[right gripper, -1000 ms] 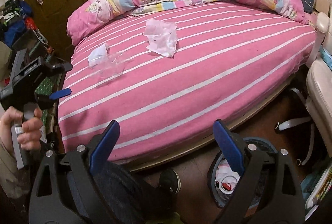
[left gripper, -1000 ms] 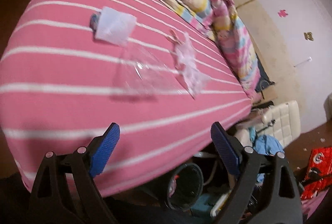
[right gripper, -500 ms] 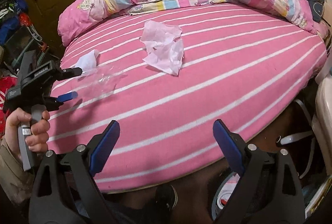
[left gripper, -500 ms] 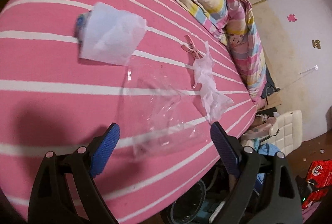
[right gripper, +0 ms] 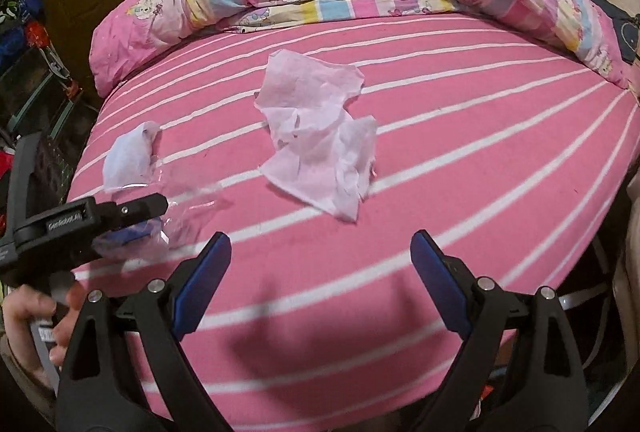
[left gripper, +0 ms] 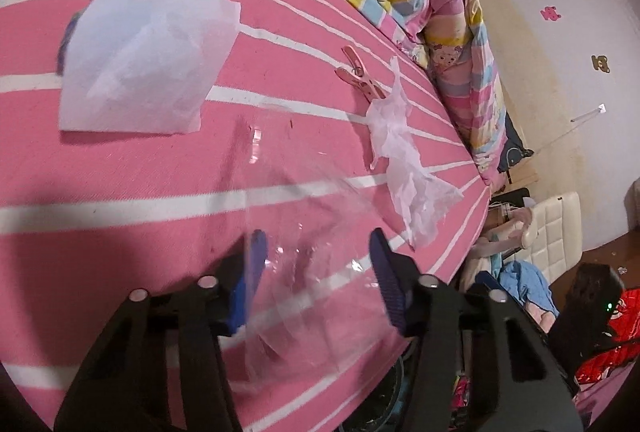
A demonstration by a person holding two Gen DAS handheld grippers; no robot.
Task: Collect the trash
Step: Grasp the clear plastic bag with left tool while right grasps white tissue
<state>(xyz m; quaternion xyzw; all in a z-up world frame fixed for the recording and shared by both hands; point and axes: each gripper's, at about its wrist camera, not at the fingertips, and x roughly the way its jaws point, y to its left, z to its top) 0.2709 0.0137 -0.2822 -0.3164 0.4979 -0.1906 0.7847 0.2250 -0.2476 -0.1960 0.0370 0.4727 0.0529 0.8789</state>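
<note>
Pink striped bed (left gripper: pixel 120 192) fills both views. Crumpled tissue (right gripper: pixel 320 140) lies mid-bed, flat tissue (left gripper: pixel 148 60) beyond. Clear wrap (left gripper: pixel 312 264), barely visible, sits between the left hand-held gripper (left gripper: pixel 316 256) half-closed jaws; contact unclear. Right hand-held gripper (right gripper: pixel 320 264) gapes wide, empty. Peg (left gripper: pixel 360 78) half hidden.

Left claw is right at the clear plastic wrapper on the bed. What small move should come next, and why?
Probably close the left claw on the clear plastic wrapper. Its blue fingers sit apart with the crinkled film between them, lying on the bed. The right claw hangs open short of the tissue.
</note>
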